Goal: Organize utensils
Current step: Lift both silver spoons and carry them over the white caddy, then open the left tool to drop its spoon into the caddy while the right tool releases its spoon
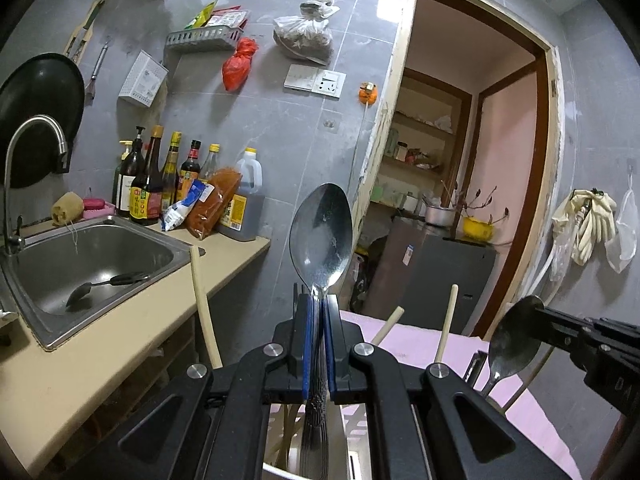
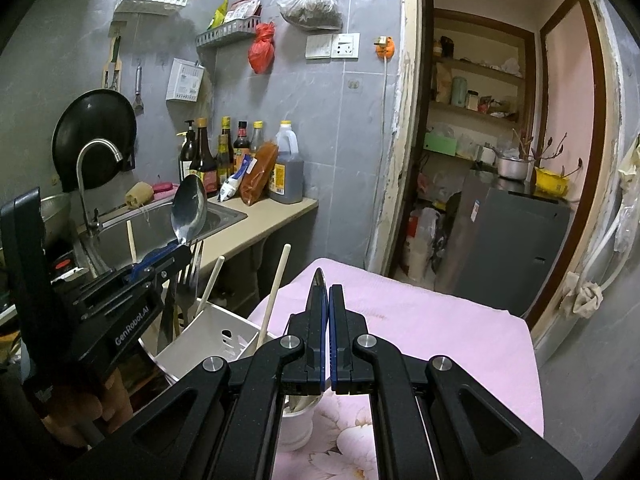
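Left wrist | spoon [image 1: 321, 236] upright, neck clamped between jaws

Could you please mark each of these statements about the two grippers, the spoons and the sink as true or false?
1. The left gripper is shut on a metal spoon whose bowl points up. True.
2. The right gripper holds a fork. False: it is shut on a second spoon, seen edge-on in its own view.
3. The sink has nothing in it. False: a dark-handled spoon lies on its bottom.
4. Wooden chopsticks stand in the white utensil holder. True.
5. The cloth under the right gripper is blue. False: it is pink.
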Motion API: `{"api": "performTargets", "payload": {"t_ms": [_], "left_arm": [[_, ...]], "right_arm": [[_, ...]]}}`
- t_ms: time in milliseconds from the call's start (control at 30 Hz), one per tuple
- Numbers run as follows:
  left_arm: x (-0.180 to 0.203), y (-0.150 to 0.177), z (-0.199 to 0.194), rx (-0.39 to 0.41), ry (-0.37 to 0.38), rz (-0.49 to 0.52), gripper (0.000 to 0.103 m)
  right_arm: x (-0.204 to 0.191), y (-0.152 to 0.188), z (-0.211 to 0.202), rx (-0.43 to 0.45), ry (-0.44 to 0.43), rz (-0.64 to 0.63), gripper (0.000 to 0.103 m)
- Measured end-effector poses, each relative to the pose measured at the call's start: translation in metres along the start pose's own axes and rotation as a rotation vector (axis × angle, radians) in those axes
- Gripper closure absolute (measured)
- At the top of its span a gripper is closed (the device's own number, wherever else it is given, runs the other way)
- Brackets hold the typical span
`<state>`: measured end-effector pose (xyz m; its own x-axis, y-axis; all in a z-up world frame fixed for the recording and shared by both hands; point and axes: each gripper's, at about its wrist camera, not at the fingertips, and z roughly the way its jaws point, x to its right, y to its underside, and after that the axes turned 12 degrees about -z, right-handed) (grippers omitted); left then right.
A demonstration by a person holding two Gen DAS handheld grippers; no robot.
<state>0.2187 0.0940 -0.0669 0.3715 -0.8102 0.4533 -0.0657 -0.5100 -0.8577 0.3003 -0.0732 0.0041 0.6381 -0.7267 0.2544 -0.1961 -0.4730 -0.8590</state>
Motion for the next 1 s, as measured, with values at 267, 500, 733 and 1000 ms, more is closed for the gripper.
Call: {"api": "performTargets", "payload": {"t_ms": [267,500,733,1000], "left_arm": [[-0.004,0.009,-0.004,0.005,-0.012,0.026,0.097],[-0.004,0.013,-0.009,0.013,-0.013,0.047,0.097],[-0.004,0.011,-0.013,-0.006,-0.009,0.069,0.096],[-0.005,0.008,-0.012,-0.049,-0.016,0.073,0.096]], "right_arm": [[-0.002,0.002,0.001,-0.006,-0.005,0.006,0.101],[-0.005,0.006,0.002,-0.014,-0.013,0.006,0.101],[-0.004,0.007,0.001,-0.016,-0.015,0.008,0.101],[-0.003,0.01,0.003,-0.052,-0.025,0.03,0.101]]}}
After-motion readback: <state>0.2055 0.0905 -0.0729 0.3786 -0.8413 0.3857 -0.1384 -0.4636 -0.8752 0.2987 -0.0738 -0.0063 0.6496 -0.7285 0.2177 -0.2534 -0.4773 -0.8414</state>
